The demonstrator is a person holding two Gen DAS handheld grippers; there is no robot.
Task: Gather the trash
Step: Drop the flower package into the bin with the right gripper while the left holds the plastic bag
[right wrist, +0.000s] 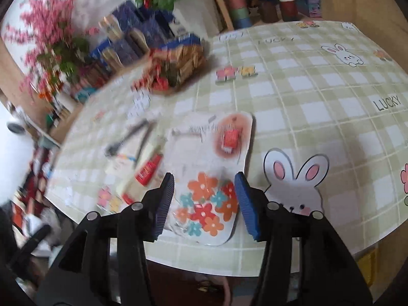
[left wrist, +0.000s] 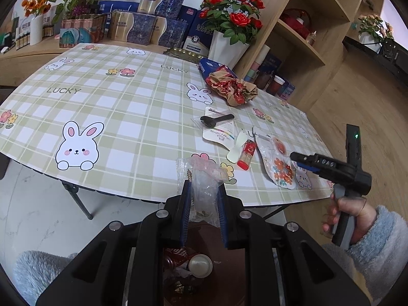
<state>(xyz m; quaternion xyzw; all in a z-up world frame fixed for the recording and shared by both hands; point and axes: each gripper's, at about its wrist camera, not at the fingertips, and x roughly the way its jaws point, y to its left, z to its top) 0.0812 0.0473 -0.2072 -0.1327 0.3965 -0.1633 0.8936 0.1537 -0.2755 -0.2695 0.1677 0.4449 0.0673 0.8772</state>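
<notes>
Checked green cloth printed with rabbits and flowers covers the table (left wrist: 114,81), backed by gift boxes, red roses in a white pot (left wrist: 230,38) and a wooden shelf unit. I take the flower-printed pouch (right wrist: 206,204) as my landmark; it lies flat close to the table's near edge. My right gripper (right wrist: 205,204) hovers directly over that pouch, jaws spread, one blue pad on either side of the flowered end and neither pressing on it; no earlier view is on hand to compare. Just beside the pouch, on the side toward my left gripper, lie a small red tube (left wrist: 246,154) and a white plastic spoon (left wrist: 236,148). Beyond those sit a black plastic spoon (left wrist: 216,119) and a white packet (left wrist: 220,132) under it. Farther back from the pouch, near the rose pot, rests a crumpled brown and red wrapper (left wrist: 233,89). My left gripper (left wrist: 204,204) is held off the table's edge, well apart from the pouch, its jaws pinching a crumpled clear plastic bag (left wrist: 204,181). Below it I glimpse a bin holding a red can (left wrist: 176,253). A hand (left wrist: 349,219) in a fluffy pale blue sleeve grips the right tool's handle.
</notes>
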